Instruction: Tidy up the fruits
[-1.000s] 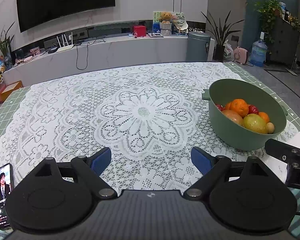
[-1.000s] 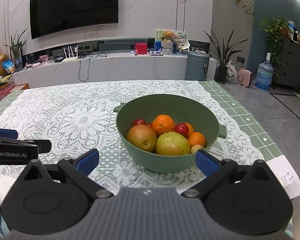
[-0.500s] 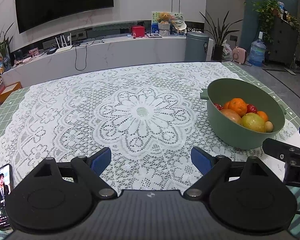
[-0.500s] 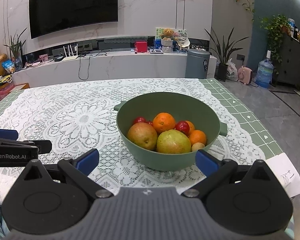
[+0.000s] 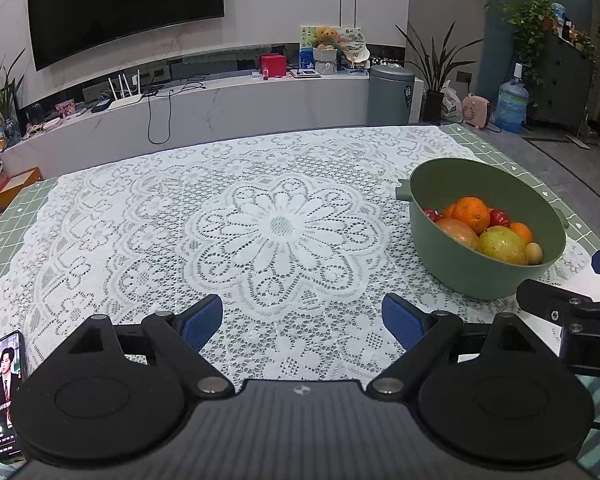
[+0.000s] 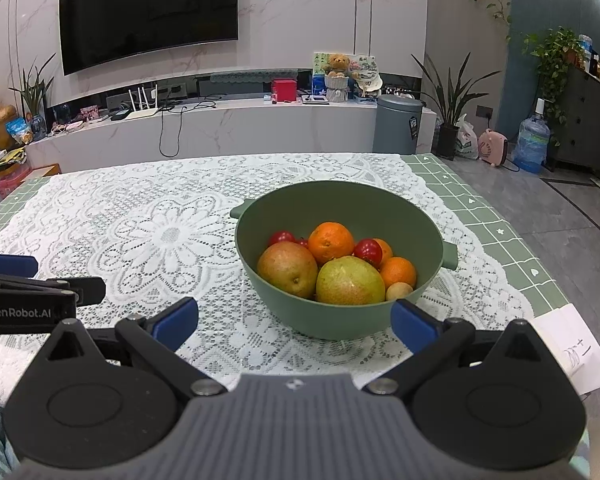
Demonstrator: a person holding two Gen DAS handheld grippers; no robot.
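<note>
While both claws hang low over the near edge of the surface, neither holds anything. Left claw: blue-padded fingers spread wide, with only the white lace cloth between and ahead of them. Right claw: fingers likewise spread wide, empty, the gap between them facing the near wall of the green bowl, which stands just ahead of its tips and does not touch them.

Green bowl: round, with two small lug handles, upright on the lace cloth; directly ahead of the right claw, ahead and to the right of the left claw.

Contents of bowl, all heaped in its lower half:
- reddish-yellow pear, nearest the right claw's left finger;
- yellow-green pear, beside the first and touching it;
- large orange, behind and on top of the two pears;
- two smaller oranges on the right side, one partly hidden behind the other;
- small red fruits, one to the right of the large orange, one or more at the back left; kind cannot be told;
- small pale round fruit at the near right wall.

Other items: a phone with a lit screen, lying to the left of the left claw; a paper slip with handwriting, to the right of the right claw at the edge of the surface. Each claw shows at the side margin of the other's view.
</note>
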